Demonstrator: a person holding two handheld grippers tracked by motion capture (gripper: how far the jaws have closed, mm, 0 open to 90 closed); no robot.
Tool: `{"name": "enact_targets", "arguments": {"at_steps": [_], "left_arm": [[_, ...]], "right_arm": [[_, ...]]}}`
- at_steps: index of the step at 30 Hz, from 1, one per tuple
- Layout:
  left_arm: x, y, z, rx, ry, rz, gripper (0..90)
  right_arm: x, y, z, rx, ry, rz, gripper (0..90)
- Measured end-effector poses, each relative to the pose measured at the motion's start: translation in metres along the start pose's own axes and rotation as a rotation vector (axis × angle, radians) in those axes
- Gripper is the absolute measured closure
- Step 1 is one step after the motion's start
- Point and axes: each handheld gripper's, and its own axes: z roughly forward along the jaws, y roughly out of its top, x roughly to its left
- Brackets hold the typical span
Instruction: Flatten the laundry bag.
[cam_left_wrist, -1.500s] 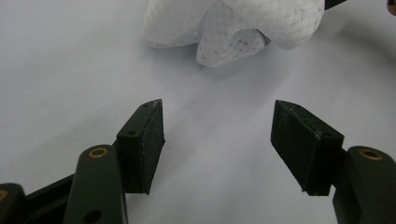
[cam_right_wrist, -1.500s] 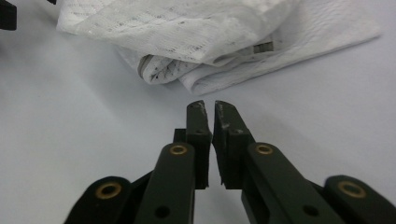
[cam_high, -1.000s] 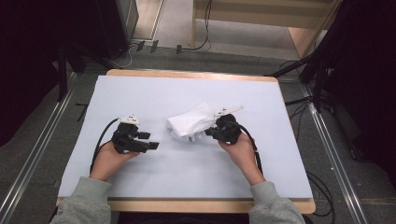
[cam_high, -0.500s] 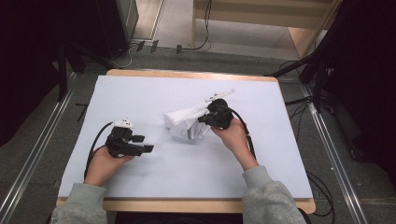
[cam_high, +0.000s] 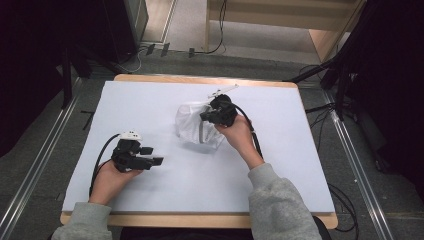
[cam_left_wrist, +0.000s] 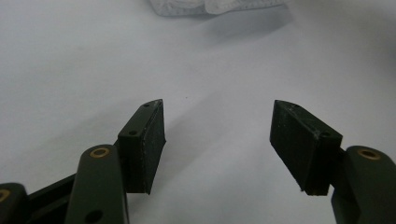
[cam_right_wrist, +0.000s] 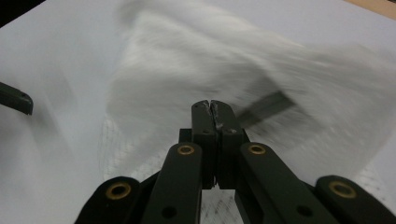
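Observation:
A white mesh-like cloth (cam_high: 191, 128) with a grey strip hangs bunched near the middle of the white-covered table (cam_high: 150, 100). My right gripper (cam_high: 205, 116) holds it from the right, lifted off the surface. In the right gripper view the jaws (cam_right_wrist: 211, 111) are pressed together with the blurred cloth (cam_right_wrist: 196, 60) spread just beyond them. My left gripper (cam_high: 152, 156) rests low at the table's left, apart from the cloth. Its jaws (cam_left_wrist: 217, 135) stand wide open over bare table, and the cloth's edge (cam_left_wrist: 205, 5) shows far ahead.
The table's wooden rim (cam_high: 200, 220) runs along the near edge. Cables (cam_high: 220, 30) and dark stands (cam_high: 345, 65) lie on the floor beyond and to the right. One tip of the left gripper (cam_right_wrist: 15, 99) shows at the left edge of the right gripper view.
My right gripper has carried the cloth farther from the person and raised it, so it now hangs bunched. The left gripper has drawn back to the left and nearer the front edge.

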Motion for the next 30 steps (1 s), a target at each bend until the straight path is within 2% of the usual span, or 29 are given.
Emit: {"name": "enact_targets", "arguments": {"at_steps": [2,4,8,17,25,27,30], "left_arm": [[-0.002,0.001,0.001,-0.006,0.002,0.004,36.5],[-0.001,0.003,0.002,-0.006,0.004,0.004,36.8],[0.000,0.010,0.008,-0.016,-0.003,0.001,37.5],[-0.003,0.032,0.027,-0.015,-0.012,0.031,38.6],[0.004,0.053,0.041,-0.029,-0.018,0.009,39.5],[0.004,0.058,0.044,-0.022,-0.008,0.019,40.4],[0.006,0.063,0.049,-0.012,-0.008,0.011,41.3]], "right_arm": [[0.002,0.002,0.002,0.005,0.004,-0.001,90.0],[0.004,0.002,-0.002,0.004,-0.004,-0.021,89.1],[0.003,-0.002,-0.012,0.003,-0.006,-0.017,87.2],[-0.002,-0.024,-0.023,0.018,-0.024,0.005,76.3],[-0.007,-0.045,-0.041,0.009,-0.057,0.027,61.9],[-0.008,-0.051,-0.045,0.007,-0.068,0.032,59.9],[-0.010,-0.062,-0.049,0.008,-0.080,0.041,57.0]]}}
